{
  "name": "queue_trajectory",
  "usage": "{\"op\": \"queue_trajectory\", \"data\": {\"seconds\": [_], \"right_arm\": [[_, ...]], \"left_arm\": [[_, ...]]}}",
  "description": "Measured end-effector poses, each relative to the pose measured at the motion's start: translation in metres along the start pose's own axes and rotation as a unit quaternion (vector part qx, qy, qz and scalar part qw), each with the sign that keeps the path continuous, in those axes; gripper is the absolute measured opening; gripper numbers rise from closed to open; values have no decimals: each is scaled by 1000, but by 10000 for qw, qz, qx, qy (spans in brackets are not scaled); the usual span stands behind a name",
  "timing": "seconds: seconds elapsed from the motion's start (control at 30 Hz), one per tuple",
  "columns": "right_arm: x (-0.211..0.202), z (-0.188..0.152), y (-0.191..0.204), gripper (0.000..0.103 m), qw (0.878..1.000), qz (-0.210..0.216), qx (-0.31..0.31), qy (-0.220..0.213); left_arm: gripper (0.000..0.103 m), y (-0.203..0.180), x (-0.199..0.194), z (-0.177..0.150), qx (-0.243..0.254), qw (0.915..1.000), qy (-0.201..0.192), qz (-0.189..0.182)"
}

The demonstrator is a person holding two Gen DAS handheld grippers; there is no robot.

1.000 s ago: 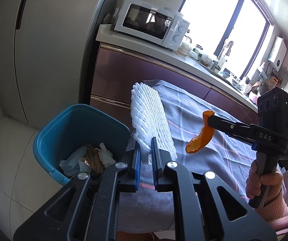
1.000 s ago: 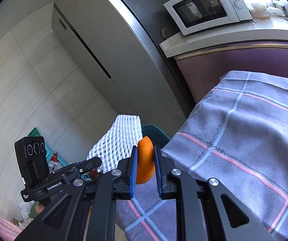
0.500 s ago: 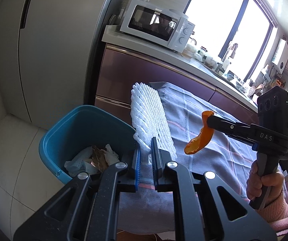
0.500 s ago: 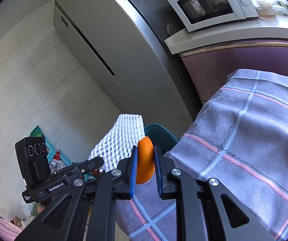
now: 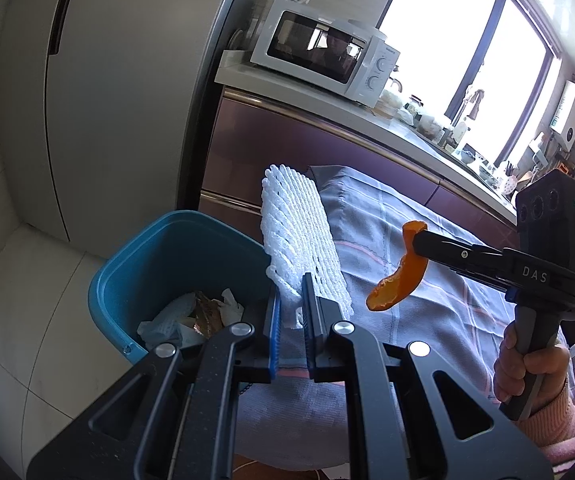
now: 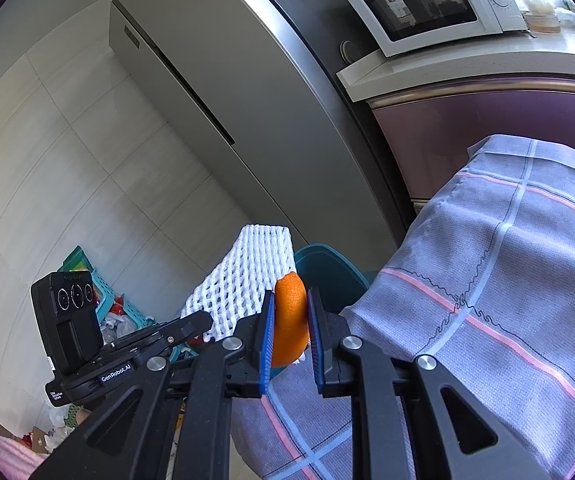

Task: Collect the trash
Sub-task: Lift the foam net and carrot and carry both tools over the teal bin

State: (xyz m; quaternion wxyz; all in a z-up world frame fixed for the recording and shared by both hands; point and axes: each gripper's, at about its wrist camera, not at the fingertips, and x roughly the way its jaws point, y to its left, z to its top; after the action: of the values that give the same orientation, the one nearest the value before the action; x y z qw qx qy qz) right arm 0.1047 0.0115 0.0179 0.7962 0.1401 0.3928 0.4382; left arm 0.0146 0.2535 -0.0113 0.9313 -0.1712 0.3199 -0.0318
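My left gripper (image 5: 292, 312) is shut on the lower end of a white foam fruit net (image 5: 299, 240), which stands upright above the table's edge. A blue trash bin (image 5: 167, 256) sits on the floor just left of and below it, holding crumpled paper and wrappers. To the right, my right gripper (image 5: 417, 246) pinches a curved piece of orange peel (image 5: 397, 284) over the cloth. In the right wrist view the peel (image 6: 289, 320) sits squeezed between the blue pads of my right gripper (image 6: 290, 330), with the net (image 6: 247, 280) and the bin's rim (image 6: 327, 264) beyond it.
A checked grey tablecloth (image 6: 507, 280) covers the table on the right. A tall grey fridge (image 5: 107, 92) stands behind the bin, beside a purple counter with a white microwave (image 5: 323, 64). Green baskets with clutter (image 6: 99, 300) sit on the tiled floor. A hand (image 5: 527, 364) grips the right handle.
None of the held things has shifted in its gripper. The left wrist view has swung slightly, so the bin sits a little further right in it.
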Motion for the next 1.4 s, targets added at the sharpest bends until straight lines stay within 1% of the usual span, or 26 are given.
{"op": "queue_trajectory", "data": {"seconds": [0.9,1.4], "right_arm": [[24,8,6,15,9997,140,-59,192],[45,10,11,15,9990,146,-107,402]], "left_arm": [[10,12,-6,-1,-166,9994,-99,291],[10,25,5,-1,-336,9988,-25,363]]}}
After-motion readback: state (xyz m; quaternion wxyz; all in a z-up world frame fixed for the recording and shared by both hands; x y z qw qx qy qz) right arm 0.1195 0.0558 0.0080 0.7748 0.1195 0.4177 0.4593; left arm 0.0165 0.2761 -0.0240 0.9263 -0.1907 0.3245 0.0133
